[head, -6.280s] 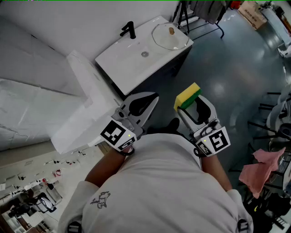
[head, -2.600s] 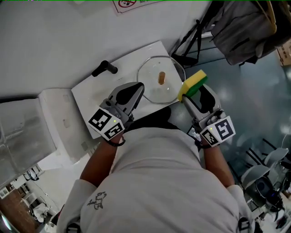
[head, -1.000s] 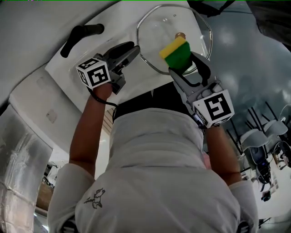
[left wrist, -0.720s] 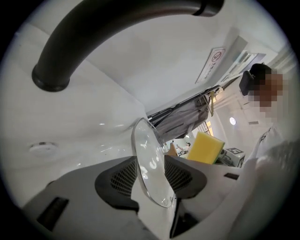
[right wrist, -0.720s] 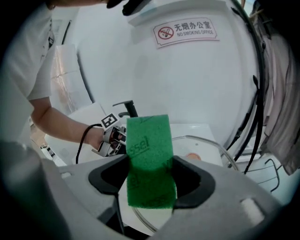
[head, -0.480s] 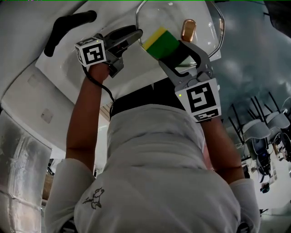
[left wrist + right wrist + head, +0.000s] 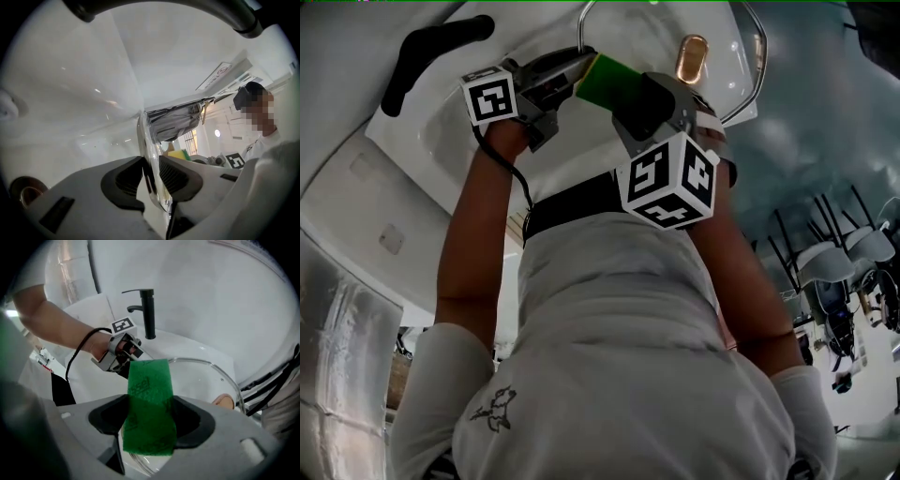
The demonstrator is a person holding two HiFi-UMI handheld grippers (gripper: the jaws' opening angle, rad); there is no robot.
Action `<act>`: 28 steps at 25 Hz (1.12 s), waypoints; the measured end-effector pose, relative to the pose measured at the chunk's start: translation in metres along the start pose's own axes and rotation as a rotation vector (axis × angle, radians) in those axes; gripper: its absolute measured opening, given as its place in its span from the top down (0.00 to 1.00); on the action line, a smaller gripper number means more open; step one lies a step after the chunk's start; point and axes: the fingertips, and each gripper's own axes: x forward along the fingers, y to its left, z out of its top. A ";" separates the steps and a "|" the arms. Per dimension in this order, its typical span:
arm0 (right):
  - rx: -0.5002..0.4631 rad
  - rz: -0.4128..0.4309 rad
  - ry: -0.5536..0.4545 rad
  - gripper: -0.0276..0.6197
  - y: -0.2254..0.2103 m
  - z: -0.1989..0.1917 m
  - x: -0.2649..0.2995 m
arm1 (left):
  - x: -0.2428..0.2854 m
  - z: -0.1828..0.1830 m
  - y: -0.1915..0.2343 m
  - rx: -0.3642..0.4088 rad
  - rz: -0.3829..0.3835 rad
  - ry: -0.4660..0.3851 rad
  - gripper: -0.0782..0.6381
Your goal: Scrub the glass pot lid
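Note:
The glass pot lid [image 7: 727,42] with a tan knob [image 7: 690,58] lies on the white washbasin [image 7: 441,141]. My left gripper [image 7: 577,64] is at the lid's near-left edge. In the left gripper view the lid's rim [image 7: 147,140] stands between the pads of the left gripper [image 7: 151,174], whose jaws are closing on it. My right gripper [image 7: 639,92] is shut on a green-and-yellow sponge [image 7: 607,81], green face toward the lid. The right gripper view shows the sponge [image 7: 149,404] over the lid [image 7: 201,380], close to the left gripper [image 7: 123,352].
A black faucet [image 7: 431,47] stands at the basin's back left; the same faucet [image 7: 147,312] rises behind the left gripper in the right gripper view. A white wall is behind the basin. Dark chairs [image 7: 844,272] stand on the floor to the right.
The right gripper has swung left and turned over with the sponge, up to the left gripper at the lid's edge. The left gripper's jaws have narrowed around the rim.

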 end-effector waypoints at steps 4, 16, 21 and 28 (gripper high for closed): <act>-0.076 -0.011 0.065 0.52 0.006 -0.006 0.006 | -0.001 0.000 0.001 -0.025 -0.016 -0.004 0.75; -0.097 0.024 0.158 0.53 0.006 -0.075 -0.021 | -0.001 -0.004 0.000 -0.026 -0.029 0.043 0.76; -0.039 0.033 0.238 0.53 -0.013 -0.130 -0.039 | 0.000 -0.005 -0.001 -0.020 -0.022 0.062 0.76; 0.130 -0.042 0.353 0.52 -0.079 -0.208 -0.064 | 0.001 -0.008 -0.004 -0.056 -0.037 0.074 0.76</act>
